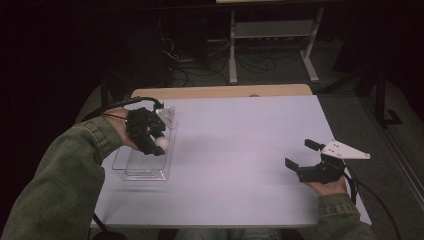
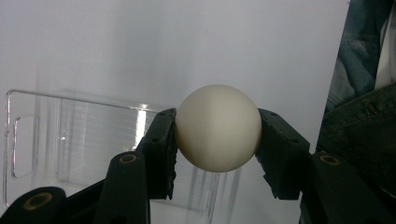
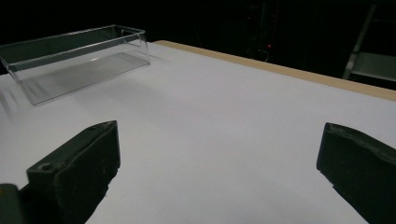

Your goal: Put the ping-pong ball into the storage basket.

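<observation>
Fingers [image 2: 161, 149] of the left gripper [image 1: 159, 142] are clamped on either side of a white ball [image 2: 218, 127], which hangs over the clear plastic tray [image 1: 131, 167] near the tabletop's left edge. It seems to sit above the tray's far half, with the tray's long axis running from near edge to far, though how high is hard to judge. Well away near the right edge, the right gripper [image 1: 300, 155] rests with its jaws wide apart and nothing between them, so the left hand is far nearer.

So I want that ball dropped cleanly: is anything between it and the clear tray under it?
Nothing visible. The left gripper is shut on the white ball, over the clear tray. The tray is open-topped and looks empty.
</observation>
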The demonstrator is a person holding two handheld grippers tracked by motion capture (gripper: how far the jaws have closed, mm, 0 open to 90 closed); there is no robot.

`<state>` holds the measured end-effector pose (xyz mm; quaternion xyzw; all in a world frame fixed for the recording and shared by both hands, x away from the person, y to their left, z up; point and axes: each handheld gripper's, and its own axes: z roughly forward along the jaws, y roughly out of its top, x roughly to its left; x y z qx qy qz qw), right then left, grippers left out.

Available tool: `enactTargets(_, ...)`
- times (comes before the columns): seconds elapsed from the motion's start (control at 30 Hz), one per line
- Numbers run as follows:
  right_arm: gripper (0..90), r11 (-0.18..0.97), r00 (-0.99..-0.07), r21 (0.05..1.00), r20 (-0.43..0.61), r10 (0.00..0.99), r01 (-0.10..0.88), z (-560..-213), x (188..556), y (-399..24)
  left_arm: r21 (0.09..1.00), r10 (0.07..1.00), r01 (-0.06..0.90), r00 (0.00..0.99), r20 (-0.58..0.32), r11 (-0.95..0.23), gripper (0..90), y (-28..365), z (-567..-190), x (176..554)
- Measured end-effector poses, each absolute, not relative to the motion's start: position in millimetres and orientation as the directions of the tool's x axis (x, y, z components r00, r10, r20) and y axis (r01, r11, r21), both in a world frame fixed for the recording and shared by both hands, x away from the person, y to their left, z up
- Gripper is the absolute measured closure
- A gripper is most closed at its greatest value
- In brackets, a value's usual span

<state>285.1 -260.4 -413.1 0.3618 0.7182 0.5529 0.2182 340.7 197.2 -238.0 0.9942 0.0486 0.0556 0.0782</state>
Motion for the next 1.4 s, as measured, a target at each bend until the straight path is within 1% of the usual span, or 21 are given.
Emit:
enactTargets(0.53, 0.0, 0.13, -0.641, 0.951, 0.084, 0.763, 0.28, -413, 285, -260, 0.132, 0.136, 0.121, 0.985, 0.107, -0.984, 51.0, 215, -242, 341)
enactTargets(0.63, 0.0, 0.131, -0.641, 0.951, 0.084, 0.763, 0.28, -413, 285, -260, 0.13, 0.145, 0.13, 0.983, 0.111, -0.983, 51.0, 217, -242, 343)
enactTargets(0.67, 0.0, 0.131, -0.642, 0.951, 0.084, 0.762, 0.28, -413, 285, -260, 0.144, 0.149, 0.132, 0.983, 0.111, -0.981, 51.0, 219, -242, 343)
enactTargets(0.83, 0.0, 0.131, -0.641, 0.951, 0.083, 0.763, 0.279, -413, 285, -260, 0.155, 0.152, 0.14, 0.986, 0.07, -0.978, 51.0, 222, -243, 346)
enactTargets(0.93, 0.0, 0.132, -0.642, 0.951, 0.083, 0.762, 0.279, -413, 285, -260, 0.188, 0.167, 0.157, 0.985, 0.039, -0.97, 51.0, 226, -243, 349)
enactTargets(1.0, 0.0, 0.132, -0.642, 0.951, 0.084, 0.762, 0.28, -414, 285, -260, 0.19, 0.174, 0.166, 0.984, 0.026, -0.968, 51.0, 228, -244, 351)
enactTargets(1.4, 0.0, 0.136, -0.644, 0.951, 0.08, 0.761, 0.279, -414, 285, -260, 0.164, 0.198, 0.193, 0.98, 0.017, -0.968, 51.1, 234, -260, 360)
